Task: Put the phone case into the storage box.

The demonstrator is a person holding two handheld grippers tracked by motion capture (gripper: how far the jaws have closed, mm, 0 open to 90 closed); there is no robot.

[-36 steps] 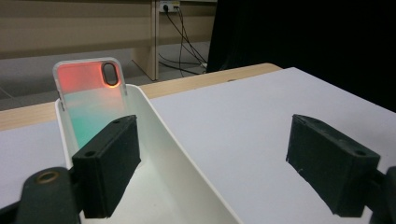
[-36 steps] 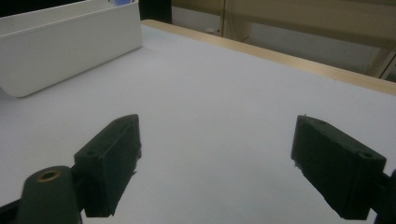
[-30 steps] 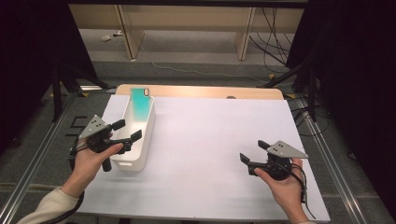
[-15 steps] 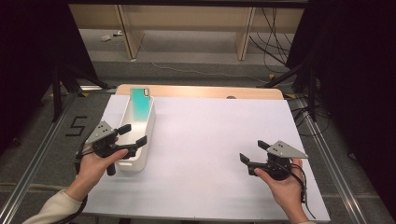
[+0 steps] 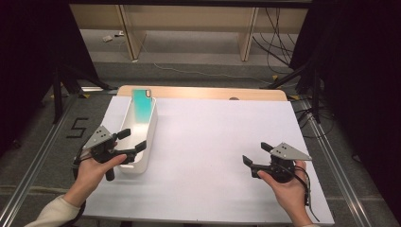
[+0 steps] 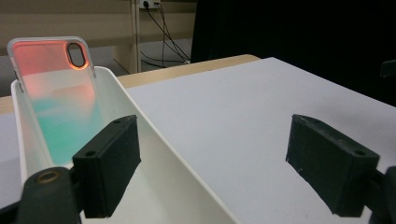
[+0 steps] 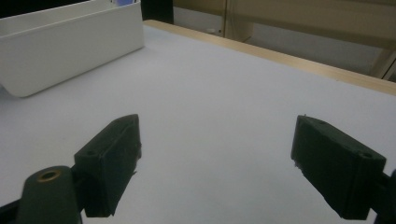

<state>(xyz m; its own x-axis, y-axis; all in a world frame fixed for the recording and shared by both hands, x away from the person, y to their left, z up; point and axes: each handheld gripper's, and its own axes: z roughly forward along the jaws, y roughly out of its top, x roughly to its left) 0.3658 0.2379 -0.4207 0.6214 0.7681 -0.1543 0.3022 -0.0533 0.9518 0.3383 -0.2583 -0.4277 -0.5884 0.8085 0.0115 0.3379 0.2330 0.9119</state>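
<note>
A long white bin (image 5: pixel 143 134) lies at the table's left, end-on to me. A translucent phone case (image 5: pixel 143 105), pink-orange at the top and teal below, leans against its far end (image 6: pixel 52 95). My left gripper (image 5: pixel 133 140) hovers open at the bin's near end. In the left gripper view (image 6: pixel 217 163), one jaw is over the bin's inside and the other over the table, with the bin's long wall (image 6: pixel 154 154) between them, untouched. At the right, low over the white table, my right gripper (image 5: pixel 257 153) is open with nothing in it (image 7: pixel 217 163).
A white sheet (image 5: pixel 213 137) covers the table, with a wooden strip (image 5: pixel 203 92) along the far edge. Metal rails run down both sides, and there are cables and shelf legs on the floor beyond. The bin (image 7: pixel 70 44) stands far to the left of the right gripper.
The left gripper has shifted slightly at the bin's near end, still open. The right gripper has kept still.
</note>
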